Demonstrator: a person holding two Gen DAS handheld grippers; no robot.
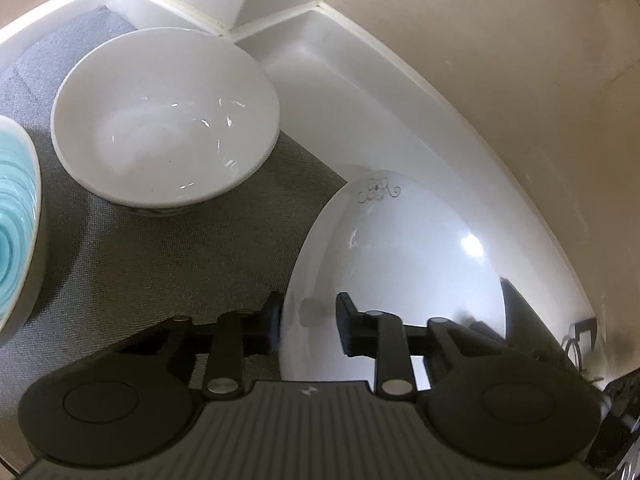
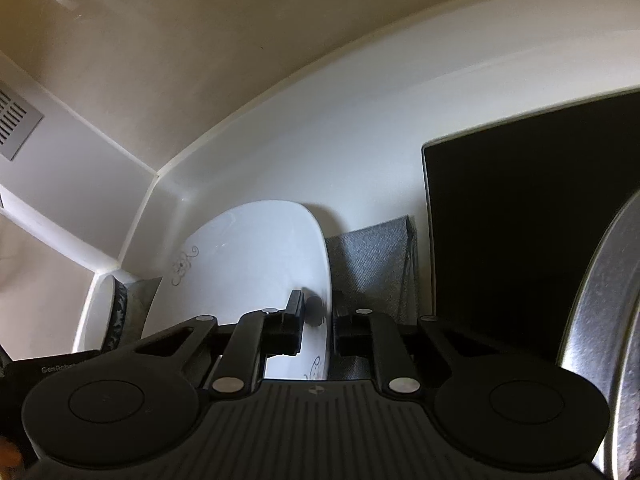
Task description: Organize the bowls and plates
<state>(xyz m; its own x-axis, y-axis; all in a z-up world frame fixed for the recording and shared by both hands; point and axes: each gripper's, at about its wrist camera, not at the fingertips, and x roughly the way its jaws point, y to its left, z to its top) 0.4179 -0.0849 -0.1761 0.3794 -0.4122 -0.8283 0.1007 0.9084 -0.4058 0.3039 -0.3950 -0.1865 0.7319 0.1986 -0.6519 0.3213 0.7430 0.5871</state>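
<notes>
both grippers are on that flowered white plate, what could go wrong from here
1. Both the left gripper and the right gripper straddle only the thin rim of the white plate; glossy ceramic could slip or twist out.
2. The white bowl sits close by on the grey mat; a swing left could knock it.
3. The white wall ledge runs alongside, so the plate's far edge could hit it.

White floral-motif plate (image 1: 400,248) beside white bowl (image 1: 164,116), teal-swirl bowl (image 1: 16,216).
</notes>
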